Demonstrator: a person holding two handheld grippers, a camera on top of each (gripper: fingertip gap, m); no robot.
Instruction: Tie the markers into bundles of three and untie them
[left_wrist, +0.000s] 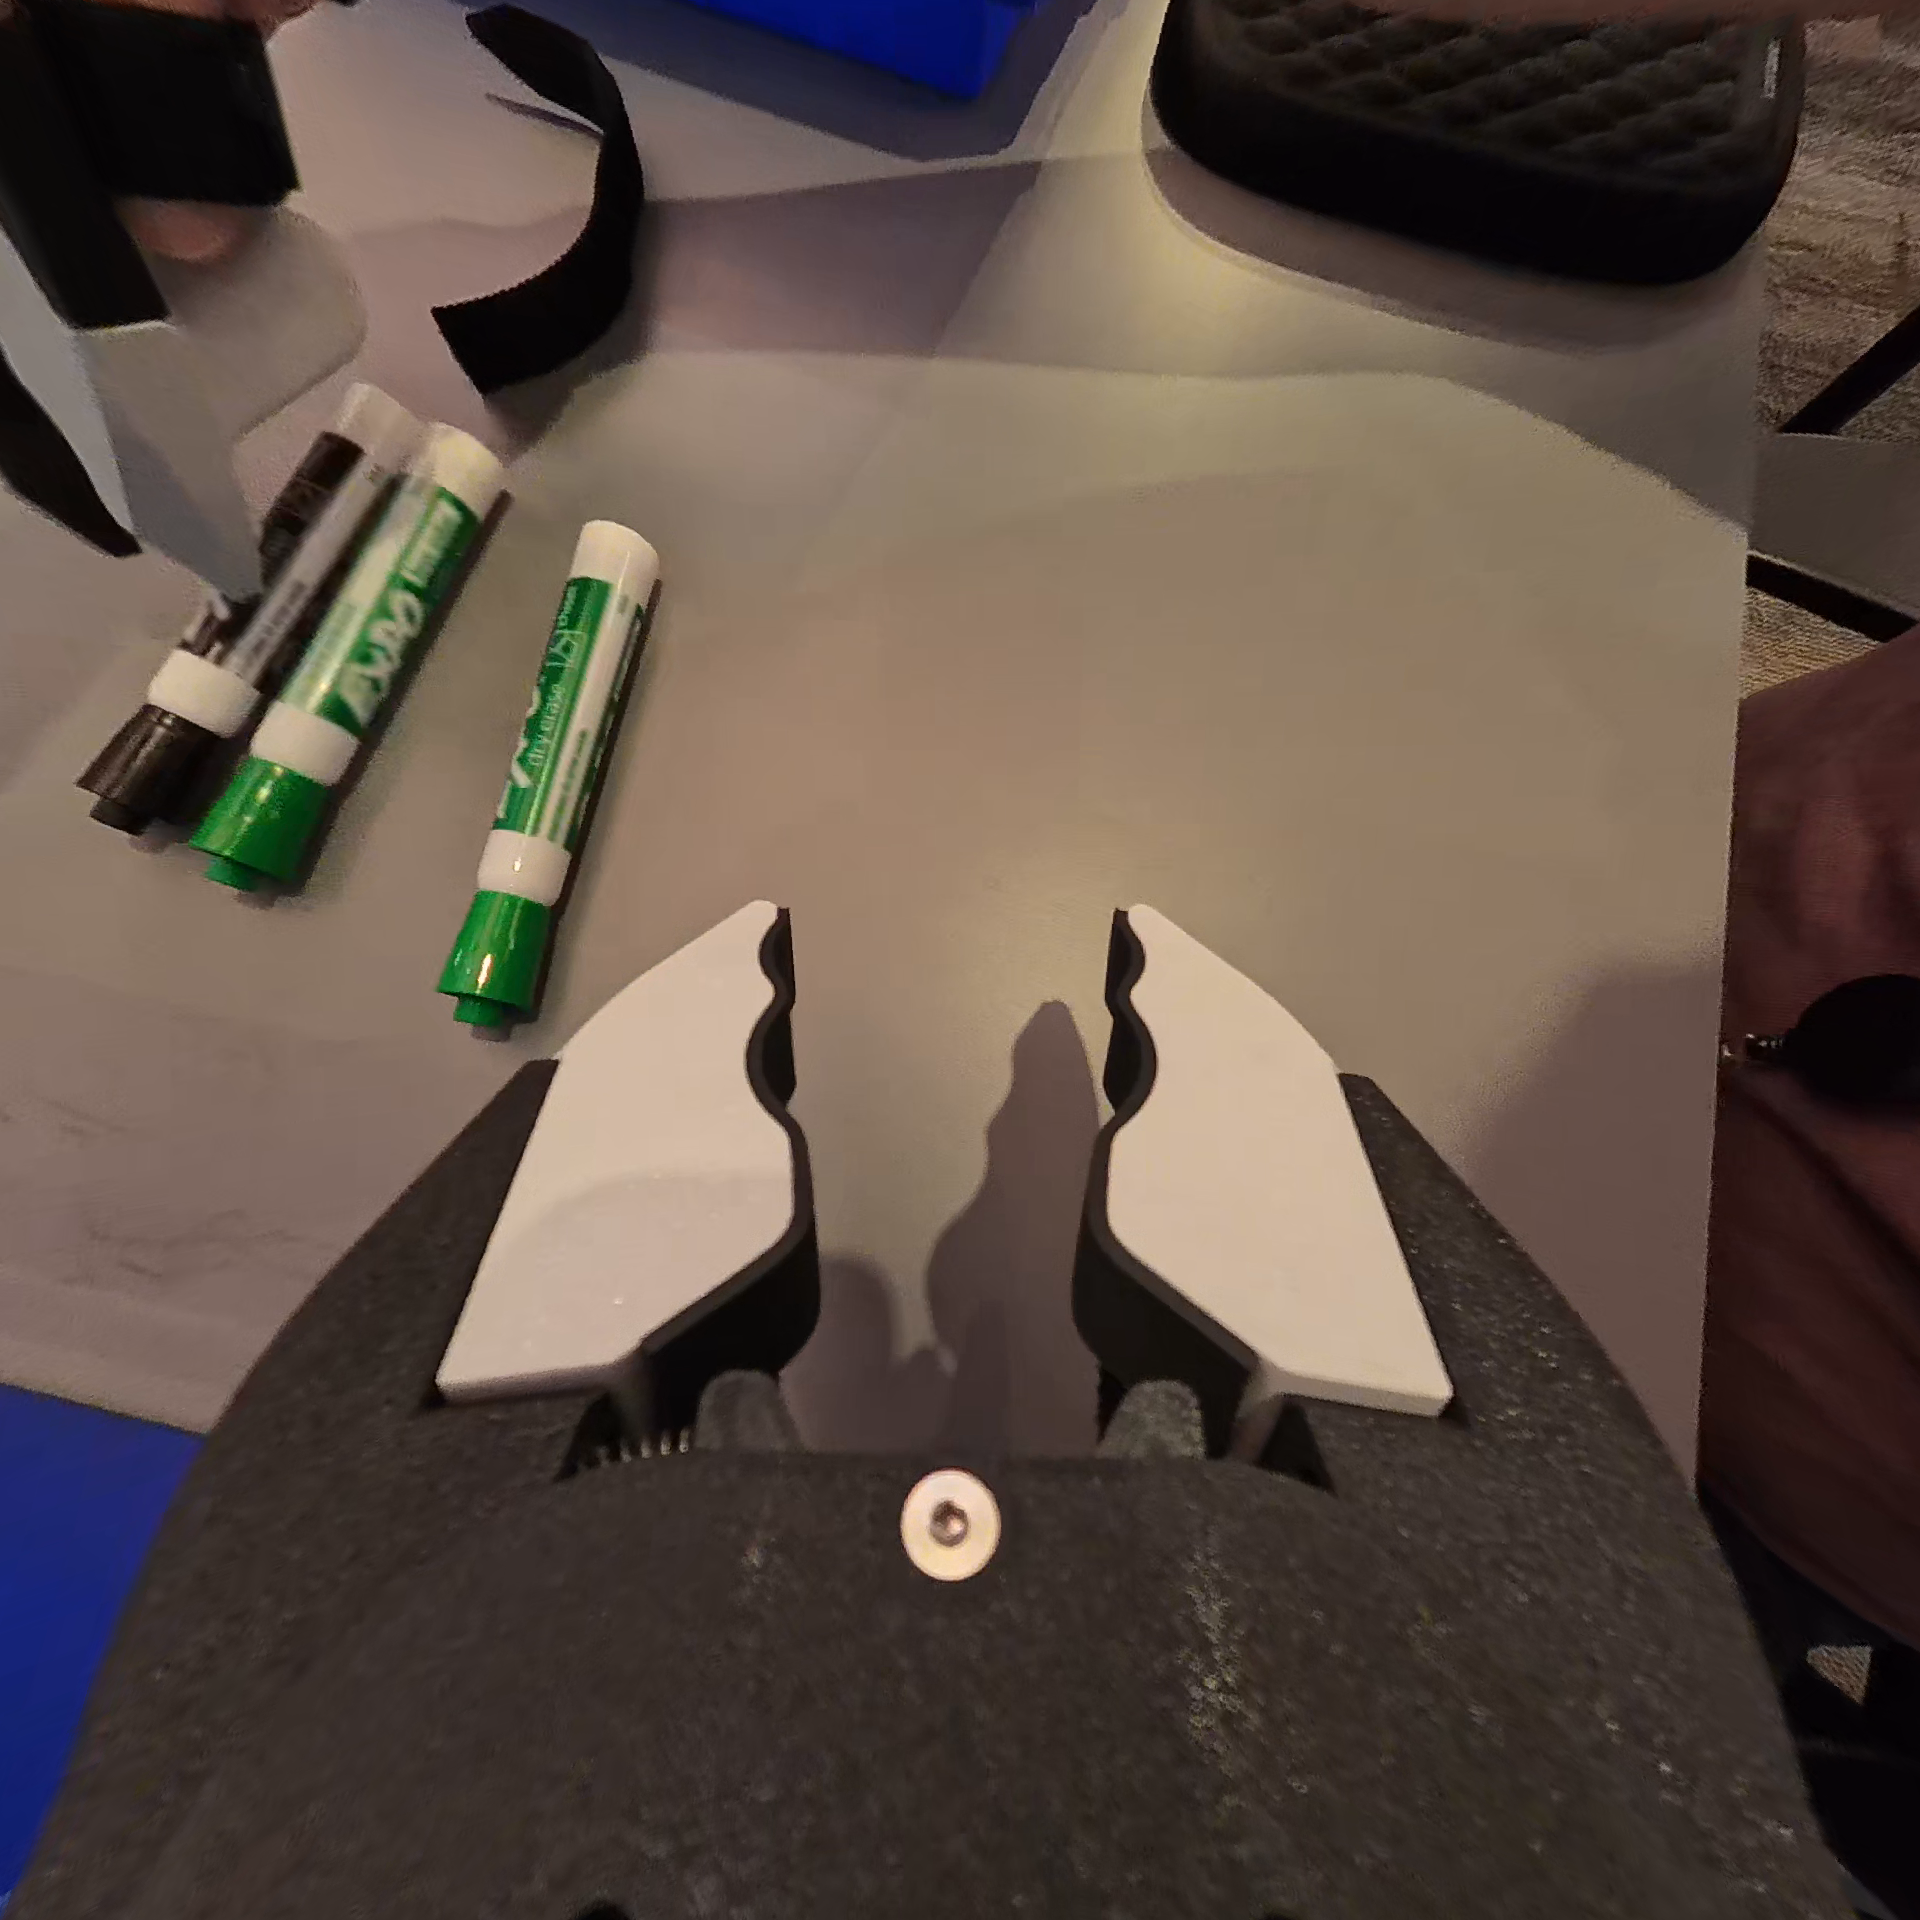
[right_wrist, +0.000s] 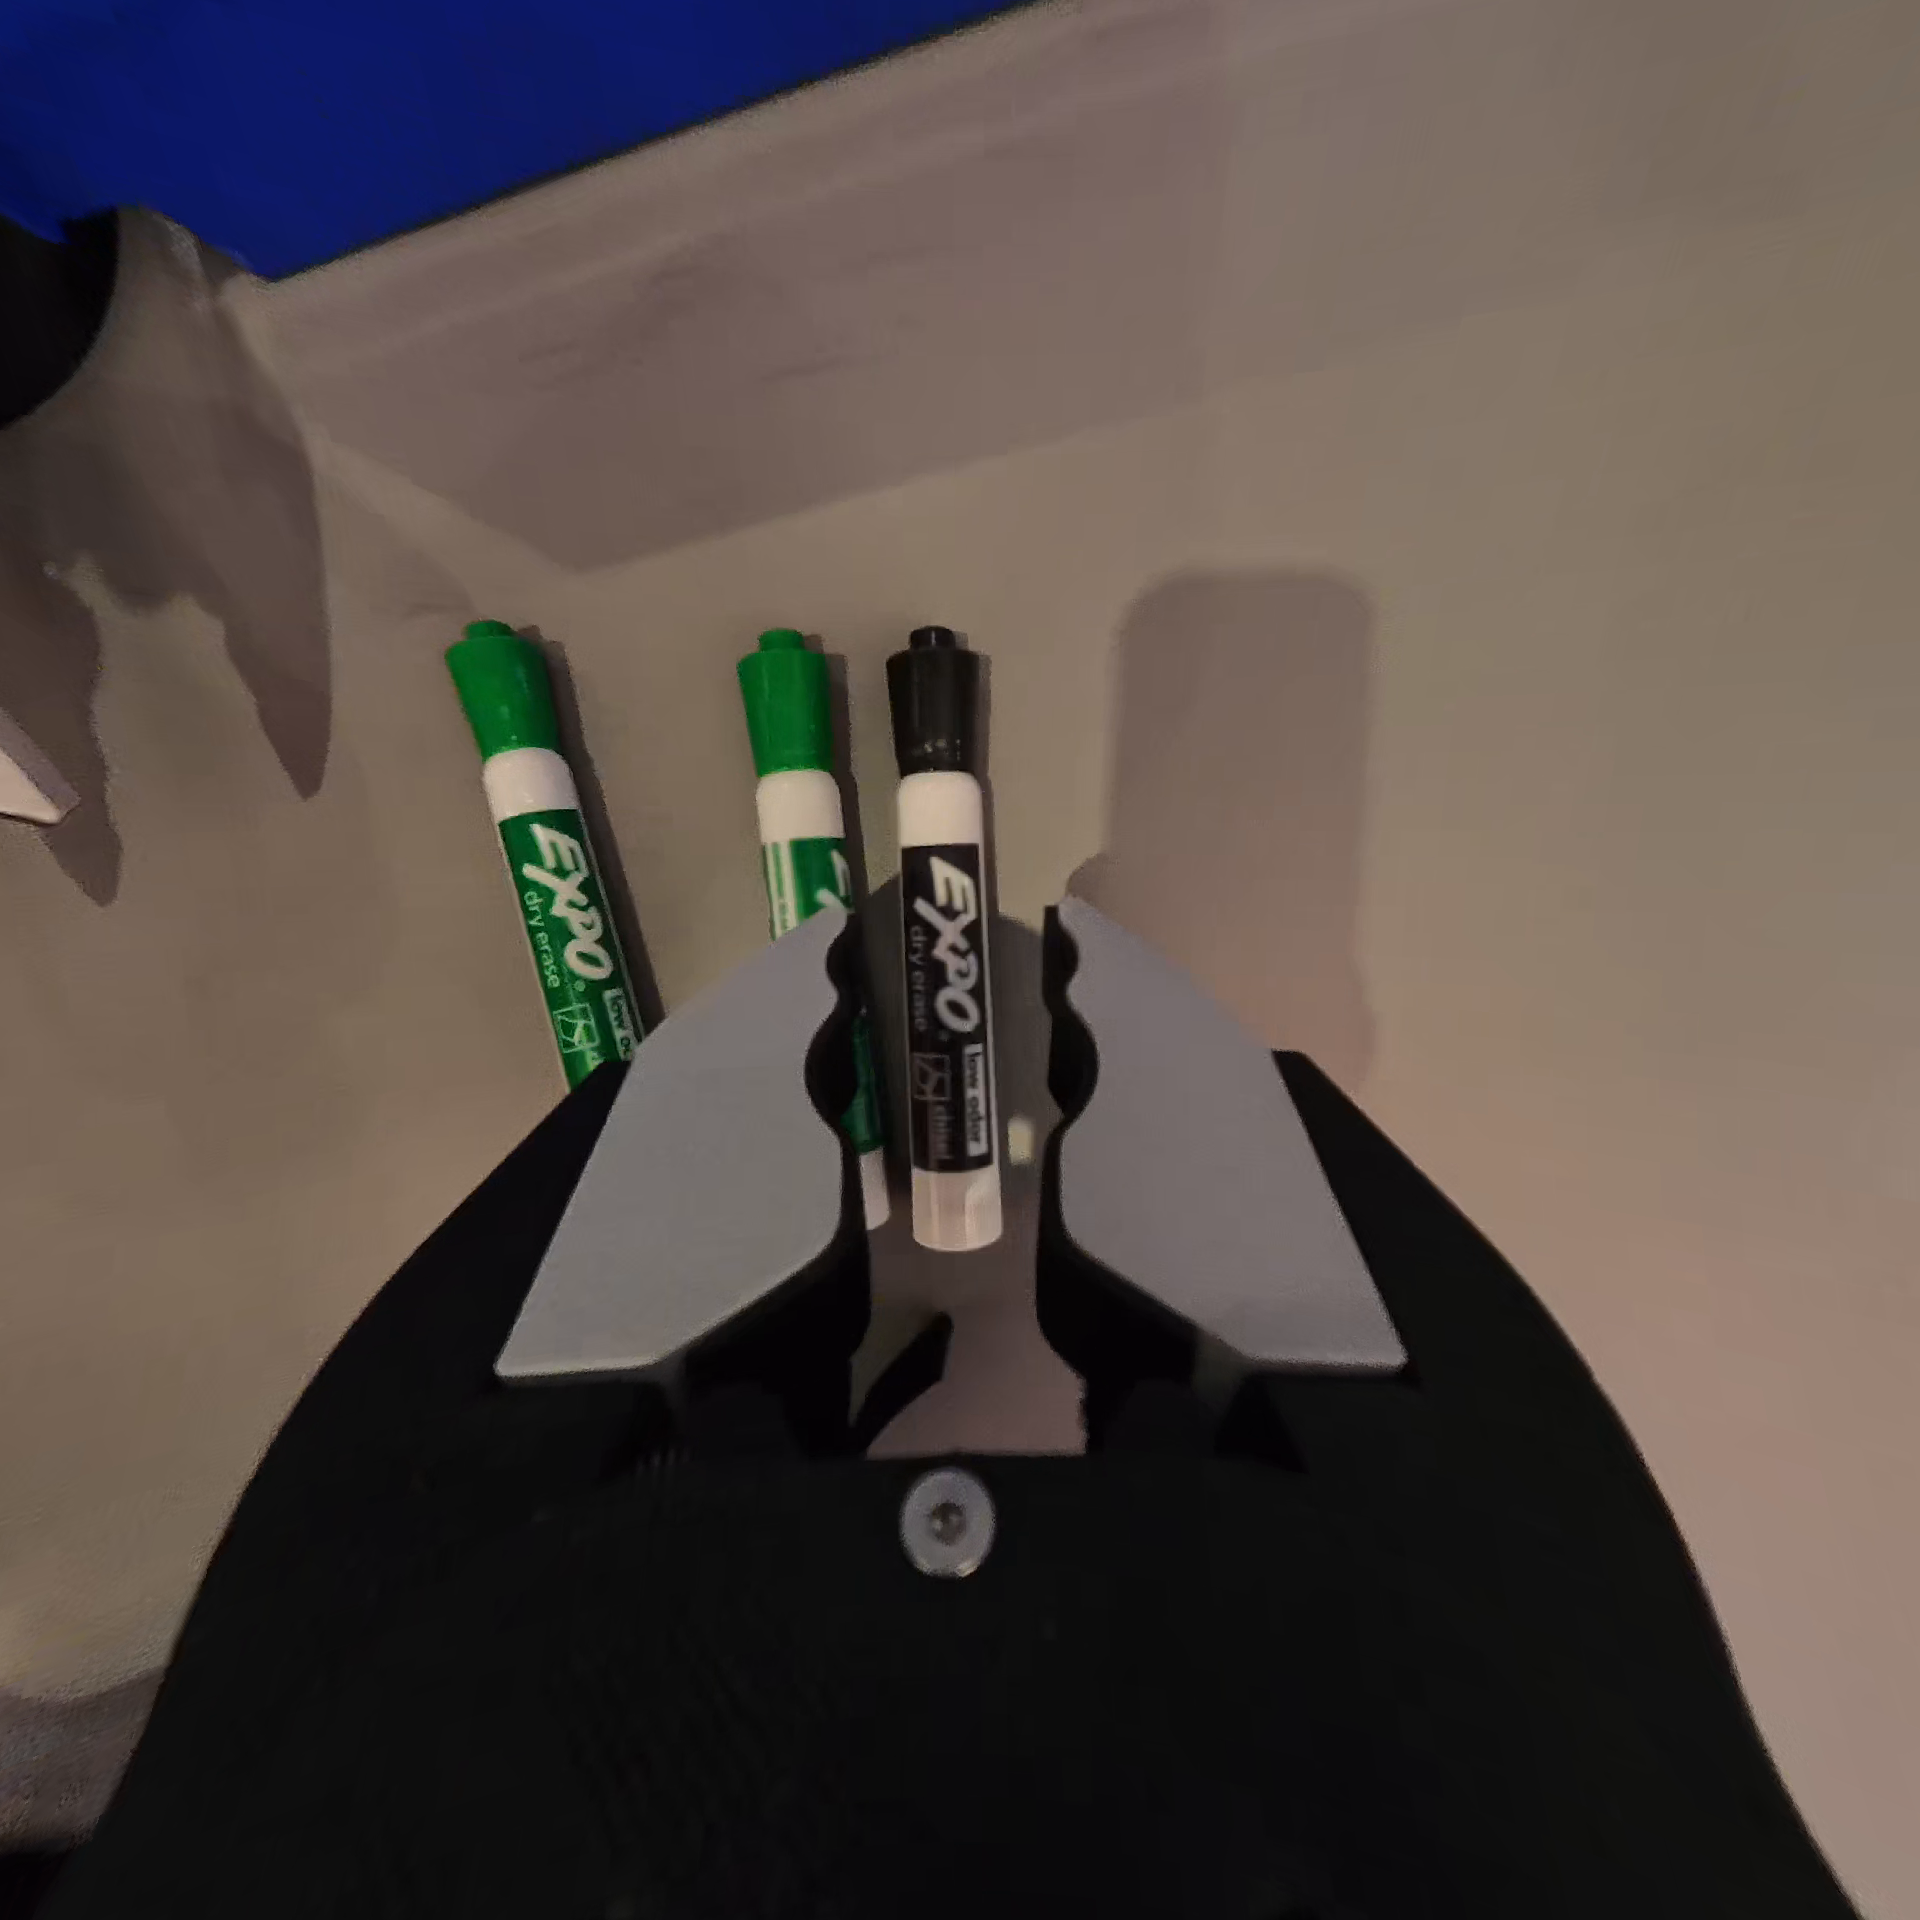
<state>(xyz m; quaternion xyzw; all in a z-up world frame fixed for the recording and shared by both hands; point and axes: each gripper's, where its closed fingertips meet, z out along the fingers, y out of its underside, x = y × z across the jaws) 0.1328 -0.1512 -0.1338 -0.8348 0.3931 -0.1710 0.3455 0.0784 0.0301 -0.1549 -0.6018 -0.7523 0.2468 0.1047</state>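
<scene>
My left gripper (left_wrist: 951, 914) hangs wide over bare grey table (left_wrist: 1299, 675), nothing between its white fingers. Off to its left lie the three markers, all loose: a lone green marker (left_wrist: 556, 774) nearest me, then a second green marker (left_wrist: 358, 665) with the black marker (left_wrist: 244, 649) close against its far side. Each has a white barrel with a coloured label band and a matching cap (the caps point toward my left gripper). The black strap (left_wrist: 561, 208) lies curled on the table beyond them, apart from all three.

My right gripper (right_wrist: 951, 920) is also spread apart, hovering above the black marker (right_wrist: 945, 935), which shows between its fingers without either one touching it. The second green marker (right_wrist: 795, 769) lies just beside, partly behind my left finger; the lone green marker (right_wrist: 540, 842) sits farther left.
</scene>
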